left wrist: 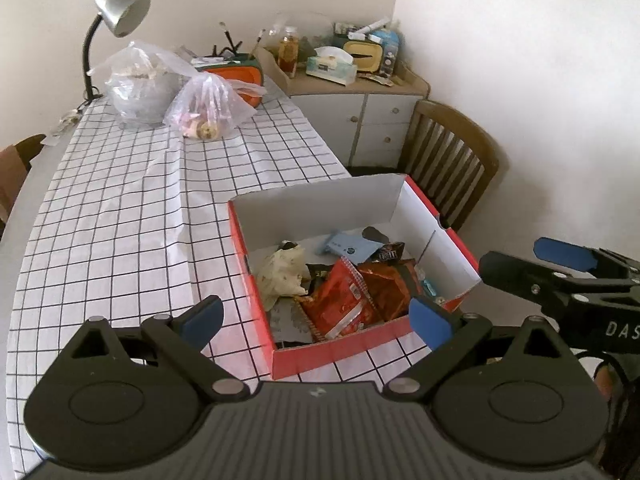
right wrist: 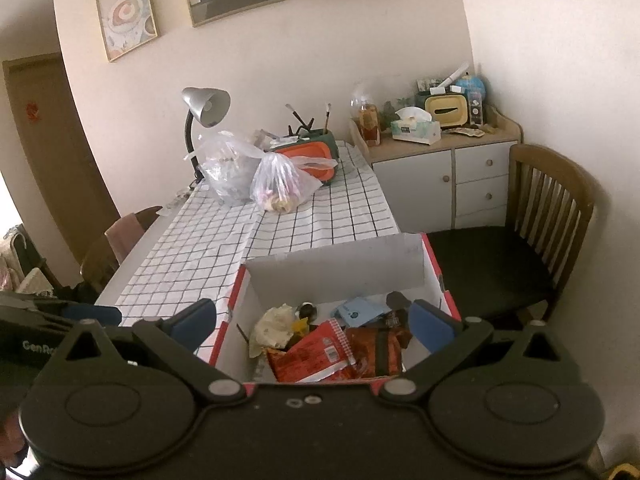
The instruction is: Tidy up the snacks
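A red cardboard box (left wrist: 256, 280) with a white inside stands on the checked tablecloth near the table's right edge. In it lie a red snack packet (left wrist: 344, 300), an orange-brown packet (left wrist: 390, 284), a cream wrapper (left wrist: 284, 276), a light blue packet (left wrist: 348, 246) and a dark candy bag (left wrist: 388, 255). My left gripper (left wrist: 316, 320) hovers open over the box's near left corner, holding nothing. My right gripper (right wrist: 312, 324) hangs open above the box (right wrist: 336, 276) with the red packet (right wrist: 316, 356) below it and nothing held. One blue finger (left wrist: 560, 252) of the right gripper shows beside the box.
Two clear plastic bags (left wrist: 208, 108) with food, a silver desk lamp (left wrist: 120, 12) and an orange case (left wrist: 244, 76) stand at the table's far end. A white cabinet (left wrist: 376, 120) with clutter and a wooden chair (left wrist: 452, 160) are to the right.
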`<action>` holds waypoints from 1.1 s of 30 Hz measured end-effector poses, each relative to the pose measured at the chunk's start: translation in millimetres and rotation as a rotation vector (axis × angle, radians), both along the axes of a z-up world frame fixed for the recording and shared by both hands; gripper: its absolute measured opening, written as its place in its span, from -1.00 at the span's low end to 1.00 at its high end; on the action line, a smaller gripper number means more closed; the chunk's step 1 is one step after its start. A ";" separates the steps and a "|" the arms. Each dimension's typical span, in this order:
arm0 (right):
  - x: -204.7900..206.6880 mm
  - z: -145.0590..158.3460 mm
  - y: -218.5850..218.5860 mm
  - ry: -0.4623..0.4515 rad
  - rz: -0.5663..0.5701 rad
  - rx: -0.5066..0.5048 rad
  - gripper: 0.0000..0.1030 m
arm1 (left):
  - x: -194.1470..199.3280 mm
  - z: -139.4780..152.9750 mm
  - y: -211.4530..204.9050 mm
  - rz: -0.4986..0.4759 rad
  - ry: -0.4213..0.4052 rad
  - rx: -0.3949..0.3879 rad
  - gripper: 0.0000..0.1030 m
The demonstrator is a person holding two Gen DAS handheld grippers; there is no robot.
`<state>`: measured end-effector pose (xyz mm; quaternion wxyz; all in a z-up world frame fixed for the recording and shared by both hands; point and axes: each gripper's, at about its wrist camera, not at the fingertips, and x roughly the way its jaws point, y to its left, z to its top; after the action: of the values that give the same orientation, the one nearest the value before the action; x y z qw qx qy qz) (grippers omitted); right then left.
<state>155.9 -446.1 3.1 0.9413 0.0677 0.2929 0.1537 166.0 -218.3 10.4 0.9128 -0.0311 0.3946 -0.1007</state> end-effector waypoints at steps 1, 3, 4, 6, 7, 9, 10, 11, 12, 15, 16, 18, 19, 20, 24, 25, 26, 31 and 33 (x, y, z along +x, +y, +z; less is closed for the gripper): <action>-0.5 0.6 -0.2 -0.002 0.002 0.003 1.00 | -0.7 0.6 0.8 0.006 0.000 -0.005 0.94; -3.3 2.0 -0.5 -0.009 0.003 0.006 1.00 | -3.3 2.1 2.1 0.017 -0.002 -0.011 0.94; -4.7 2.4 0.0 -0.012 0.004 0.007 1.00 | -4.9 3.0 2.3 0.021 -0.006 -0.012 0.94; -6.1 3.2 -0.1 -0.016 0.001 0.010 1.00 | -7.4 4.7 1.8 0.026 -0.010 -0.012 0.94; -6.8 3.3 0.1 -0.016 -0.002 0.013 1.00 | -8.4 5.6 1.4 0.030 -0.013 -0.014 0.94; -7.1 3.6 0.1 -0.016 0.000 0.016 1.00 | -9.2 8.1 0.9 0.041 -0.019 -0.015 0.94; -7.0 3.6 0.2 -0.017 0.005 0.015 1.00 | -9.5 9.3 0.6 0.045 -0.022 -0.016 0.94; -7.4 3.5 0.8 -0.018 0.008 0.010 1.00 | -9.4 9.8 0.4 0.047 -0.024 -0.017 0.94; -7.2 3.6 1.6 -0.019 0.010 0.005 1.00 | -9.5 10.4 0.3 0.049 -0.025 -0.017 0.94; -7.6 3.4 3.1 -0.020 0.010 0.004 1.00 | -9.7 10.7 -0.8 0.053 -0.024 -0.012 0.94; -7.8 3.3 2.9 -0.020 0.010 0.006 1.00 | -9.3 10.6 -1.3 0.056 -0.024 -0.010 0.94; -8.0 2.8 2.7 -0.018 0.007 0.011 1.00 | -8.4 10.2 -2.1 0.059 -0.025 -0.006 0.94; -8.0 2.5 2.5 -0.016 0.007 0.012 1.00 | -8.6 10.0 -2.2 0.058 -0.024 -0.007 0.94; -7.4 2.1 2.5 -0.013 0.008 0.014 1.00 | -8.5 9.9 -2.5 0.060 -0.025 -0.005 0.94; -7.0 0.8 1.1 -0.010 0.009 0.015 1.00 | -7.7 9.5 -3.2 0.062 -0.024 -0.003 0.94; -6.6 0.6 0.8 -0.008 0.008 0.017 1.00 | -7.0 8.6 -3.3 0.062 -0.023 -0.004 0.94; -5.9 0.4 0.3 -0.007 0.007 0.018 1.00 | -6.4 8.4 -3.3 0.063 -0.022 -0.007 0.94; -4.0 -2.0 -1.1 0.001 0.003 0.021 1.00 | -4.1 4.9 -2.6 0.065 -0.014 -0.010 0.94; -2.5 -3.1 -1.3 0.004 0.000 0.020 1.00 | -3.7 4.3 -2.0 0.067 -0.013 -0.010 0.94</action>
<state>153.3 -447.4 0.0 0.9399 0.0774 0.2934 0.1568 162.3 -220.3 14.7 0.9180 -0.0481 0.3869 -0.0722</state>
